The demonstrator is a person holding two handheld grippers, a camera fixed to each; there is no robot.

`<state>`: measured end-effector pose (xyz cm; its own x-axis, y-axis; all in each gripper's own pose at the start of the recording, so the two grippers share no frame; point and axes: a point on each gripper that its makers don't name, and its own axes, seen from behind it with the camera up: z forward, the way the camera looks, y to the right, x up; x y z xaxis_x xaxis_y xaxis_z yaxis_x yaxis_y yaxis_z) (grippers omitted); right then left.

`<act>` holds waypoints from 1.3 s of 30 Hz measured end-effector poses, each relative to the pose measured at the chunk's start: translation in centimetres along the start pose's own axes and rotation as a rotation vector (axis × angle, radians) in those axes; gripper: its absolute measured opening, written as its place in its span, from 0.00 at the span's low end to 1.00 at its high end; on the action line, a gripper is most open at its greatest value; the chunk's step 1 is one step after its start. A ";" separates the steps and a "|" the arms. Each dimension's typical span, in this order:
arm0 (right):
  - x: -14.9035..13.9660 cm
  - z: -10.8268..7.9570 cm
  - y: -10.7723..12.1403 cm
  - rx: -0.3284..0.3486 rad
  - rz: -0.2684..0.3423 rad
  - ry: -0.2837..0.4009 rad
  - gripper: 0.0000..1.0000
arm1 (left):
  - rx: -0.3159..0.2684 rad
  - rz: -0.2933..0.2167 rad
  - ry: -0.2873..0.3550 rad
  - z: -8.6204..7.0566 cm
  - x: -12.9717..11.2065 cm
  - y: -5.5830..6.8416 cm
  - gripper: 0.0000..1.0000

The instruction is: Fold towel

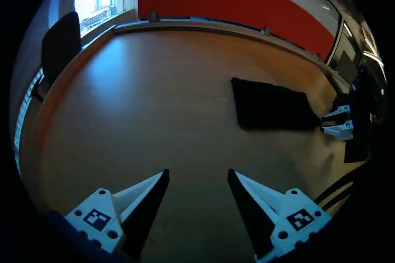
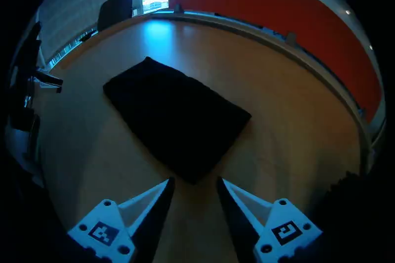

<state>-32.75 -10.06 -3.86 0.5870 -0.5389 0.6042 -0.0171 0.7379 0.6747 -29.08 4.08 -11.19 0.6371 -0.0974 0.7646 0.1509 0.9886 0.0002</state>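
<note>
left gripper (image 1: 197, 173) open, holding nothing, fingers over bare table (image 1: 138, 115); black towel (image 1: 270, 104) flat, well ahead and off to the right. right gripper (image 2: 194, 181) open too, nothing between the fingers, towel's near corner just ahead of the tips, rest spreading ahead-left. in left gripper view, right gripper sits just beside towel's right edge; can't tell if touching.

surface: light-brown wooden table (image 1: 138, 115), glossy, a raised edge seen along its far side from 10 to 2 o'clock | load: one black towel (image 1: 271, 105), laid flat as a rectangle | place: left gripper view, at 3 o'clock; right gripper view, near centre, one corner turned to 6 o'clock
</note>
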 end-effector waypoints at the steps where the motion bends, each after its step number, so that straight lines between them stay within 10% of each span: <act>1: 0.0 0.0 -0.1 0.002 -0.001 -0.002 0.59 | -0.001 0.000 -0.001 0.0 -0.1 0.0 0.88; 22: -0.1 0.7 -0.6 0.011 0.006 -0.010 0.09 | -0.001 -0.006 -0.009 -0.2 -0.7 -0.3 0.88; 39: 2.3 -0.4 -0.5 -0.007 -0.047 0.031 0.08 | 0.003 -0.010 -0.001 -0.5 -0.5 -0.6 0.88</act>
<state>-31.03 -11.55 -2.99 0.6115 -0.5604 0.5585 0.0169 0.7150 0.6989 -29.11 3.44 -11.96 0.6349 -0.1067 0.7652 0.1545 0.9880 0.0096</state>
